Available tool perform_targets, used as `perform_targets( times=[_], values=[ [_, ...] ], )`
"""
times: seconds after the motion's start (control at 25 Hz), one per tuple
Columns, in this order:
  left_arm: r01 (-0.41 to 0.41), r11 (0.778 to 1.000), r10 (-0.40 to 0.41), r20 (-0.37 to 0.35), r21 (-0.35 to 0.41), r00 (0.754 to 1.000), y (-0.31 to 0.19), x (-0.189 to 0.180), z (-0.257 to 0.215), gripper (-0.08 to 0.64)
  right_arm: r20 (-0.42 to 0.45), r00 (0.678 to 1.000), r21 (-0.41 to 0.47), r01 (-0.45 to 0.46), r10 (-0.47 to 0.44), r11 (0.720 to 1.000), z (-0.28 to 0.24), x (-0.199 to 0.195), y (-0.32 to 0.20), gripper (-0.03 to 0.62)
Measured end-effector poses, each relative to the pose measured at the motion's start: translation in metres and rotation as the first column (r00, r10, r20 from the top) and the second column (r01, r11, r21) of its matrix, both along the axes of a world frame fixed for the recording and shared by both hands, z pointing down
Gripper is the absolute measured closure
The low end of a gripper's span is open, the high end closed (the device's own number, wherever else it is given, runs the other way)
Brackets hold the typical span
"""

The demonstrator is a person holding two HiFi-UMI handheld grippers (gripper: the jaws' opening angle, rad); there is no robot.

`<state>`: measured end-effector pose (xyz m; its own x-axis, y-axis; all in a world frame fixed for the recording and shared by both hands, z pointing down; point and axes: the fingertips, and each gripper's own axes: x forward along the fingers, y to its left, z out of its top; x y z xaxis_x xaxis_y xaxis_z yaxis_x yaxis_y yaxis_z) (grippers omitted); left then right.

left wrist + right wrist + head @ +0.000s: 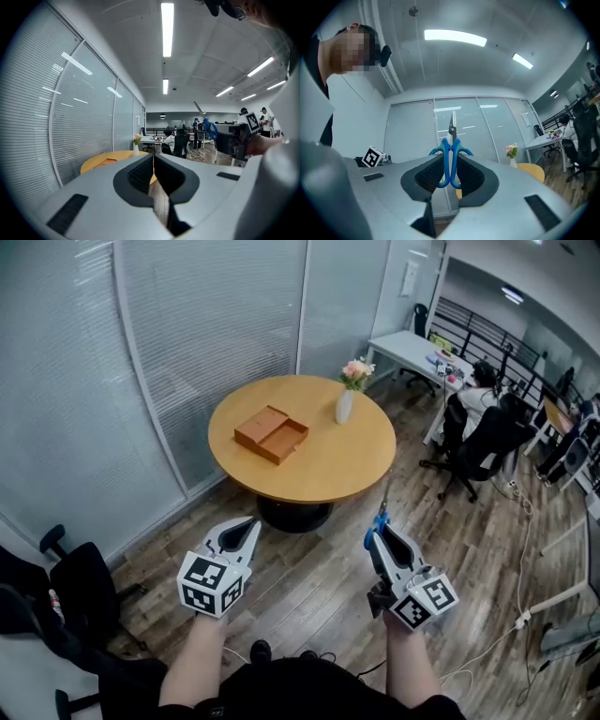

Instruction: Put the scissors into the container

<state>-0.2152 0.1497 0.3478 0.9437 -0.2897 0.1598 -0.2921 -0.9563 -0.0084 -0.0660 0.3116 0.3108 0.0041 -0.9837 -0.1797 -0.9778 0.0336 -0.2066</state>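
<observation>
Scissors (452,145) transfer, carry stage. The round wooden table (328,465) stands well ahead of the operator, across open floor. On it lies the container (271,434), a shallow wooden box that appears to have two compartments, though at this range the division is not certain. A vase (344,407) of flowers stands near the container, not touching it. The right claw (378,534) is clamped on the blue handles, with the blades pointing up and forward beyond the jaw tips. The left claw (251,524) is closed with nothing between its jaws.

Procedure:
1. Walk up to the table first.
2. Hold the grip firm; the handles look smooth and narrow.
3. Approach the container from the near side, clear of the vase.
4. Tip the blades down into an open compartment, lower until they rest, then release.
</observation>
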Motion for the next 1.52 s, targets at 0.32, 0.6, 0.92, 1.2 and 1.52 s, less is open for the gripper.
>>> perform_targets(
  times=[0.32, 0.6, 0.92, 1.2, 1.52],
  values=[
    [0.029, 1.000, -0.029, -0.023, 0.001, 0.999, 0.014, 0.012, -0.005, 0.545, 0.045, 0.999, 0.037, -0.015, 0.013, 0.999, -0.004, 0.029, 0.032, 0.492],
    [0.021, 1.000, -0.021, -0.016, 0.008, 1.000, 0.046, 0.030, -0.003, 0.546, 0.057, 0.998, 0.054, -0.026, 0.023, 0.998, 0.001, 0.050, 0.062, 0.492],
    [0.022, 1.000, -0.022, 0.000, -0.004, 1.000, 0.035, 0.052, 0.007, 0.546, 0.094, 0.995, 0.034, -0.031, 0.027, 0.999, 0.016, 0.077, 0.048, 0.492],
    [0.014, 1.000, -0.014, 0.002, -0.026, 1.000, -0.018, 0.079, 0.020, 0.545, 0.083, 0.996, 0.013, -0.021, 0.020, 1.000, 0.023, 0.100, -0.009, 0.491],
    [0.012, 0.999, -0.012, 0.002, -0.047, 1.000, -0.118, 0.116, 0.026, 0.546, 0.090, 0.996, -0.034, -0.020, 0.023, 0.999, 0.030, 0.135, -0.106, 0.492]
  ],
)
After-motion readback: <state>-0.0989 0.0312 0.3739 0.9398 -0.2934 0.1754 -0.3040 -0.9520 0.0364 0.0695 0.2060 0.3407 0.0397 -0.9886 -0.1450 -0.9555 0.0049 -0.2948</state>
